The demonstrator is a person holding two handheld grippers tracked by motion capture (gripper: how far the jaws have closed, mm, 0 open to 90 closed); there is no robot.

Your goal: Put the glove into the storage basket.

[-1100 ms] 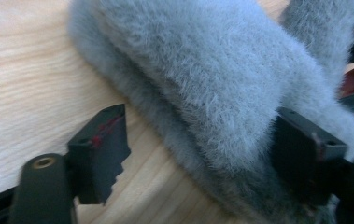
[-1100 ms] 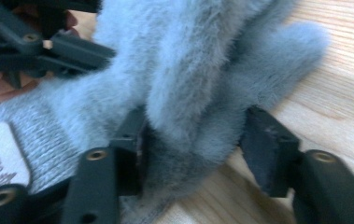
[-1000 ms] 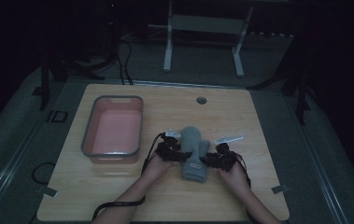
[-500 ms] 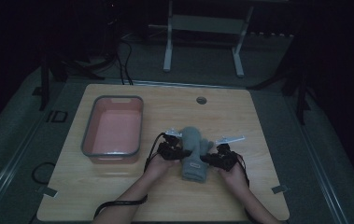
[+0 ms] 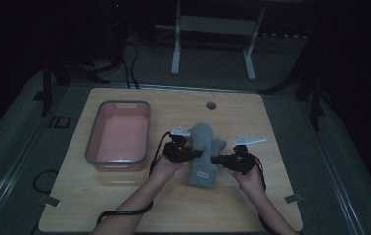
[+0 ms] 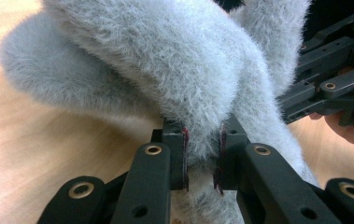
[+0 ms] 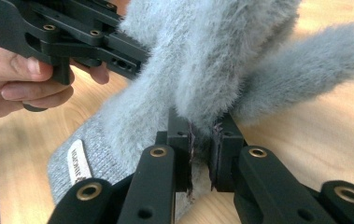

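- High view: fluffy grey knitted mitten (image 5: pixel 203 155) near the middle of the light wooden worktop (image 5: pixel 124 205), to the right of the grey-rimmed pink plastic tub (image 5: pixel 117 166) and apart from it.
- Left gripper (image 5: pixel 185 153) on the mitten's left edge, right gripper (image 5: pixel 223 160) on its right edge, both about halfway along its length.
- Left gripper view: fingers (image 6: pixel 174 154) just now closing, pinching a fold of grey fur between the pads; the other gripper seen beyond, at the right.
- Right gripper view: fingers (image 7: pixel 180 144) also just now closing, pressed onto the fur of the opposite edge; cuff with small white label (image 7: pixel 78 161) flat on the wood below.
- Done so far, as judged: both grasps taken, middle part of the mitten raised a little off the wood, thumb hanging free.
- Not yet done: cuff end seemingly touching the worktop, tub with nothing visible inside.
- Left to do, probably: lifting fully, carrying across to the tub, releasing there; folding also possible, cannot tell which.
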